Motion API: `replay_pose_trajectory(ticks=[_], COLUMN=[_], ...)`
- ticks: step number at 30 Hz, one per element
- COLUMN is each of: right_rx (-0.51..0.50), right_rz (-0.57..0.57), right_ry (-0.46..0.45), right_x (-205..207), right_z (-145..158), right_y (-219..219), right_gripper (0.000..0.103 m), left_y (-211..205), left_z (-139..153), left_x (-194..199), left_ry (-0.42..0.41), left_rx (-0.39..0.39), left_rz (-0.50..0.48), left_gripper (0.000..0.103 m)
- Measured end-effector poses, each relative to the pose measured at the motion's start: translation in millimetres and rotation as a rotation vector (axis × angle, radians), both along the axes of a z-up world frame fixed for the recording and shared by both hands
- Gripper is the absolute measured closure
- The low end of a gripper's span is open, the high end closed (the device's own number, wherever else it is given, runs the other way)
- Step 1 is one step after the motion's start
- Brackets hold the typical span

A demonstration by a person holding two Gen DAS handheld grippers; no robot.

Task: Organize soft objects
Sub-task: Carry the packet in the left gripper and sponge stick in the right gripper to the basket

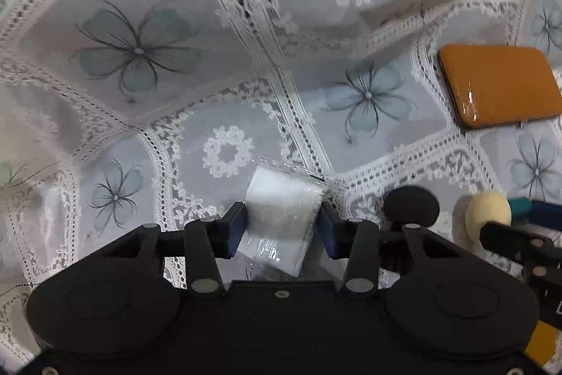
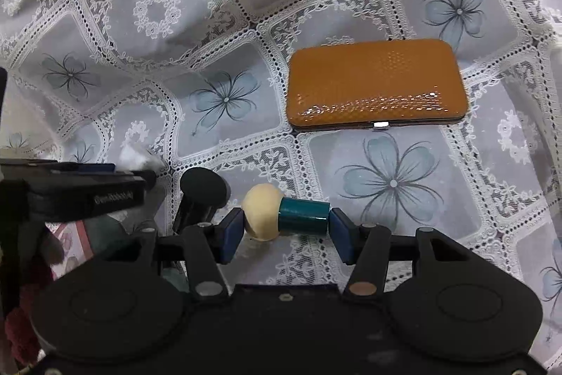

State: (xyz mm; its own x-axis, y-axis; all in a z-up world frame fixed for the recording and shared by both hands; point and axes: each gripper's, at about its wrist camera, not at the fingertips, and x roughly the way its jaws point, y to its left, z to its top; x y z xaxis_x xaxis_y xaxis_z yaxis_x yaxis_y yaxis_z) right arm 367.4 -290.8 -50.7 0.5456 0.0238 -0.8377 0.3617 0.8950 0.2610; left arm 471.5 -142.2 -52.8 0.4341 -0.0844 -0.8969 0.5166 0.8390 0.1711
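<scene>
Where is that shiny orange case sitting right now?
The orange case lies flat on the lace tablecloth, ahead of the right gripper in its view; in the left wrist view it sits at the right edge, beyond the cream-headed sponge.

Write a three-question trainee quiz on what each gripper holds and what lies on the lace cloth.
1. True or false: the left gripper is closed on the clear plastic packet of white padding.
2. Which colour is the flat glossy rectangular case on the lace tablecloth? A green, B orange-brown, C red.
3. Fill in: the right gripper clamps a cream sponge ball with a ____ cylindrical handle.

Key: 1 true; 2 B; 3 teal.
</scene>
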Motion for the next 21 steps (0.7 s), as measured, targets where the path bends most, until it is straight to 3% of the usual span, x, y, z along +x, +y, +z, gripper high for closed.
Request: replay_pose_trajectory(ticks=[11,21], right_rx=[0.009,-0.013], right_rz=[0.009,-0.043], right_ry=[-0.042,-0.086], right_x=[-37,-92], right_z=[25,48], right_y=[-11,-31], right_gripper=[0.050,0.050], left_y=[-11,-45], left_z=[41,70], left_x=[-22,-70], left_ry=[-0.031,-0.045], left_rx=[-0.086,-0.130], left_rz=[0.048,-0.031], left_gripper=[0.058,0.058])
